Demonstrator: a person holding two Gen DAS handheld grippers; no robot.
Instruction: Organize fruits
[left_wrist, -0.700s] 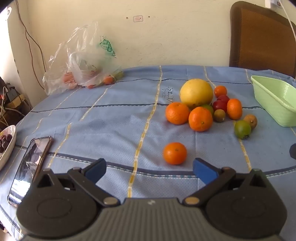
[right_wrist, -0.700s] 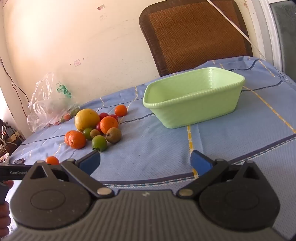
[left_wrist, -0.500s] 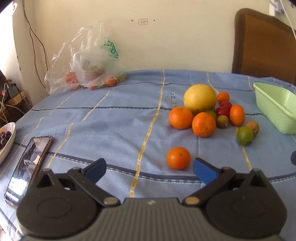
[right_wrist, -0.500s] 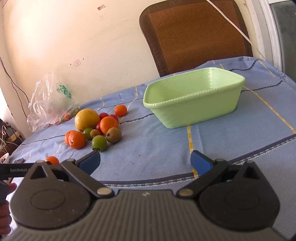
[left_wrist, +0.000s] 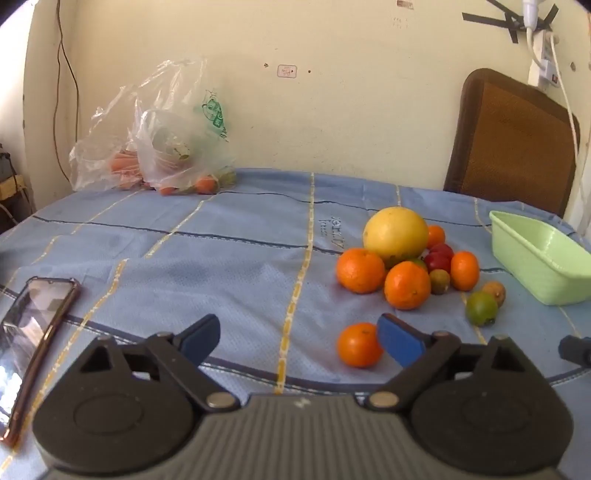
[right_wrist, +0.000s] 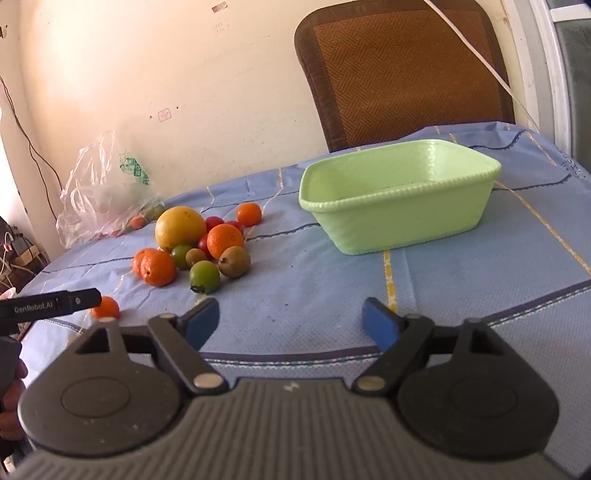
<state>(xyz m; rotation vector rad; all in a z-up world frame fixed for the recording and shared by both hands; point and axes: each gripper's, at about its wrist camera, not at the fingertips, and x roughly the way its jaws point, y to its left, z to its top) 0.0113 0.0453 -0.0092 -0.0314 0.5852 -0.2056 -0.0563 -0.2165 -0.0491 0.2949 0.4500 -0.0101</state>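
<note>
Both the left gripper (left_wrist: 299, 338) and right gripper (right_wrist: 290, 321) hold their jaws wide apart and empty, the left's by a lone orange (left_wrist: 359, 345) near the table's (left_wrist: 229, 266) front edge.

A: Fruit pile (left_wrist: 413, 266), right of centre in the left wrist view: one large yellow citrus (left_wrist: 395, 232), several oranges, red, green and brownish small fruits, touching.

B: Strays?

A: One lone orange (left_wrist: 359, 345), lower centre, apart from the pile.

B: Container?

A: Light green tub (right_wrist: 399, 199), upright, apparently empty, upper right in the right wrist view.
</note>
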